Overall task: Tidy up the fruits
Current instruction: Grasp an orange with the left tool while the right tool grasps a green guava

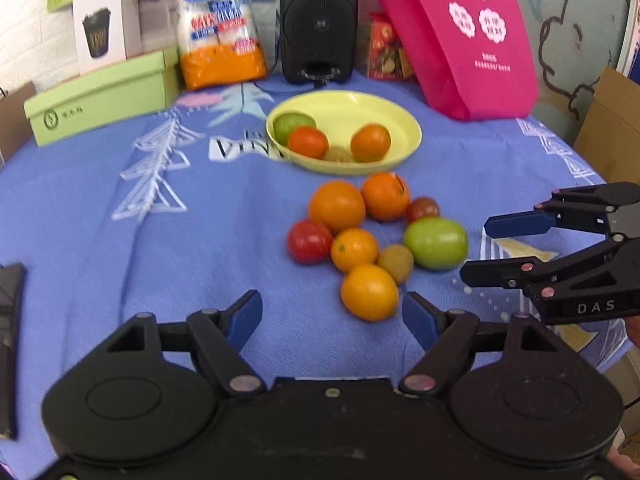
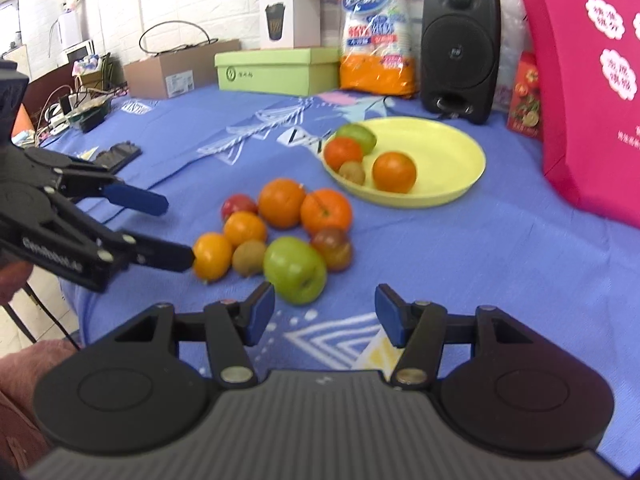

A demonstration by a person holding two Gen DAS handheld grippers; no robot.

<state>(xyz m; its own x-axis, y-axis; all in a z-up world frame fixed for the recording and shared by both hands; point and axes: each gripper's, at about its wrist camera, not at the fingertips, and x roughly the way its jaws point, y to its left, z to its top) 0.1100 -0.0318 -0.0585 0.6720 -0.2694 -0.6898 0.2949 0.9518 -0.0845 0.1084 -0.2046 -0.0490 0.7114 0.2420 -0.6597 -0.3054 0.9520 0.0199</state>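
Orange fruit [image 1: 369, 291] lies just ahead of the left gripper's [image 1: 333, 316] empty jaws.

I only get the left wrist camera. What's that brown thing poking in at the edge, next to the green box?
Observer: A cardboard box, closed, with a thin black loop arching over its top, maybe a cable.
Operator: Ooh! Is there more stuff even further that way?
Observer: Yes, a tangle of plugs and cables lies on a side surface beyond the blue cloth.
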